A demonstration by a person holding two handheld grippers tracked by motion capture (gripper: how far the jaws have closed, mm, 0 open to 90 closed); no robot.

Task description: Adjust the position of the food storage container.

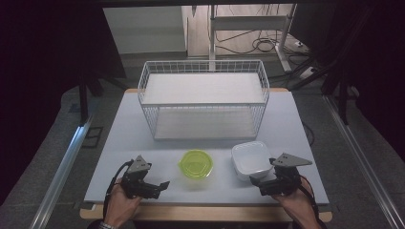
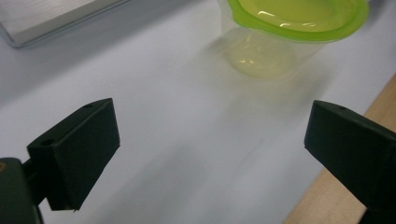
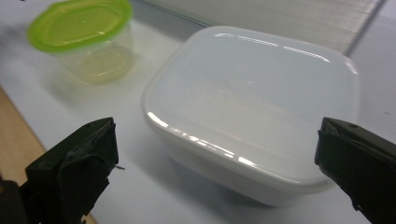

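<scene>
A round clear tub with a lime-green lid (image 1: 195,163) (image 2: 299,18) (image 3: 81,28) stands near the table's front middle. To its right sits a square white lidded container (image 1: 251,160) (image 3: 257,98). My left gripper (image 1: 161,189) (image 2: 210,149) rests open at the front left, jaws aimed toward the green tub, nothing between them. On the front right, my right gripper (image 1: 258,185) (image 3: 215,163) is open just short of the white container, its jaws wide on either side of the near wall without touching it.
A white wire basket (image 1: 204,98) with a flat shelf on top stands across the back of the grey table (image 1: 138,138). The table's wooden front edge (image 1: 205,213) runs just under my hands. Cables and stand legs lie on the floor behind.
</scene>
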